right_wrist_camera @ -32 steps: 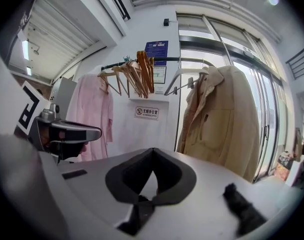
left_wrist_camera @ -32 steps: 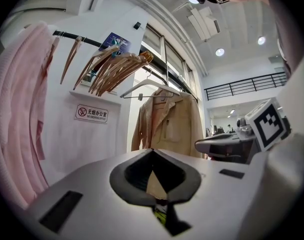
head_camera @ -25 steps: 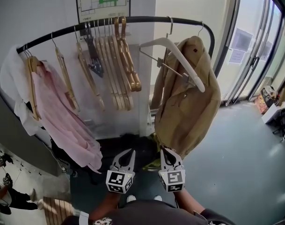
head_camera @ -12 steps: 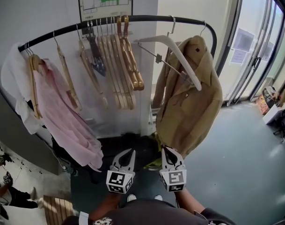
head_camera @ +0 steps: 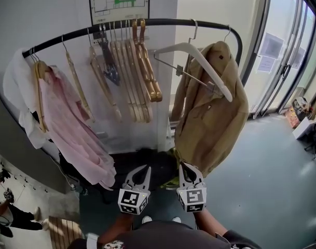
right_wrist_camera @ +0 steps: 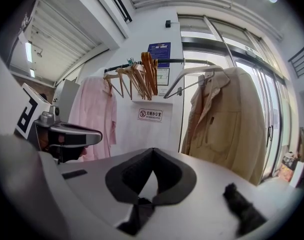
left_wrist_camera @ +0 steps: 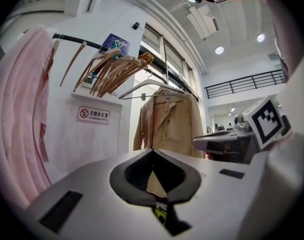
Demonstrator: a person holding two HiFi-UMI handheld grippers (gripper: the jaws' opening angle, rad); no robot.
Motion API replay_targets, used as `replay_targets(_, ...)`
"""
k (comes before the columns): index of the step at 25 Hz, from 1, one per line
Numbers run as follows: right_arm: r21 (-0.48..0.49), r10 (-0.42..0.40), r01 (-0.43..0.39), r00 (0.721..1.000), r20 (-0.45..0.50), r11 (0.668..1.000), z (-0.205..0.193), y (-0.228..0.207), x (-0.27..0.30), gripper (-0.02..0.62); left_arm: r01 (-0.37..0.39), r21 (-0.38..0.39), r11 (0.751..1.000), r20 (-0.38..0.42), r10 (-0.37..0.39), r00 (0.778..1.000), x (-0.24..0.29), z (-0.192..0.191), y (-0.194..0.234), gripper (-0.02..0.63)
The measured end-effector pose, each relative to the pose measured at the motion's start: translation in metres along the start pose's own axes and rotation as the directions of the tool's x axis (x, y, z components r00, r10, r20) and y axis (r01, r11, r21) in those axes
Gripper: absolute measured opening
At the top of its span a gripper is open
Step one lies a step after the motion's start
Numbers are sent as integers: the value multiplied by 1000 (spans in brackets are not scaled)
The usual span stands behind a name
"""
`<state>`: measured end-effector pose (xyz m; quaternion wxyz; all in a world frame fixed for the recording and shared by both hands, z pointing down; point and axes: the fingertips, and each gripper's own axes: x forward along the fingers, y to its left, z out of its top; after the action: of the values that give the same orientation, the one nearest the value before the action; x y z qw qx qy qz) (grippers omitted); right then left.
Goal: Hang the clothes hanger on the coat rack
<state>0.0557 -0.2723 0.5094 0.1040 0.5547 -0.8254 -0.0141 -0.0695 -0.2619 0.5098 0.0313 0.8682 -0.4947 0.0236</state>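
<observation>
In the head view I am holding my left hand-held gripper (head_camera: 142, 173) and right hand-held gripper (head_camera: 184, 171) low, while the white clothes hanger (head_camera: 208, 69) is hanging by its hook on the coat rack (head_camera: 147, 22) beside a tan jacket (head_camera: 215, 118). The left gripper view is showing jaws clenched on nothing. The right gripper view is showing the same, and I am judging the hanger light, stiff and smooth, best gripped at the neck under its hook.

Coat corner in the lobby of an office-type building

Here's a black coat rack (head_camera: 147, 22) on a white pillar (head_camera: 163, 4) with floor plan (head_camera: 119, 1) and no-smoking sign (right_wrist_camera: 150, 115); tall glazed doors (head_camera: 274, 56) alongside, grey floor (head_camera: 261, 185), railed gallery (left_wrist_camera: 241, 81) above.
</observation>
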Motion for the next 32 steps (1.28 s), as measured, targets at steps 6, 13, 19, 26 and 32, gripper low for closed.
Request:
replay_targets(6, 2, 1, -1, 1000, 10, 1000, 5, 2, 3, 14, -8, 13, 1000, 2, 8, 1000, -3, 5, 6, 9)
replay_targets(13, 3, -7, 7, 1000, 12, 1000, 6, 2, 4, 14, -18, 14, 1000, 5, 18, 1000, -7, 6, 9, 9)
replay_targets(19, 0, -8, 8, 1000, 18, 1000, 9, 3, 2, 14, -19, 9, 1000, 10, 19, 1000, -9, 9, 8, 9)
replay_targets(26, -16, -10, 11, 998, 57, 1000, 25, 1, 2, 14, -5, 17, 1000, 22, 5, 1000, -7, 14, 1, 9)
replay_targets(32, -31, -10, 13, 996, 91, 999, 40, 0, 2, 14, -12, 29, 1000, 44, 10, 999, -5, 23, 2, 9)
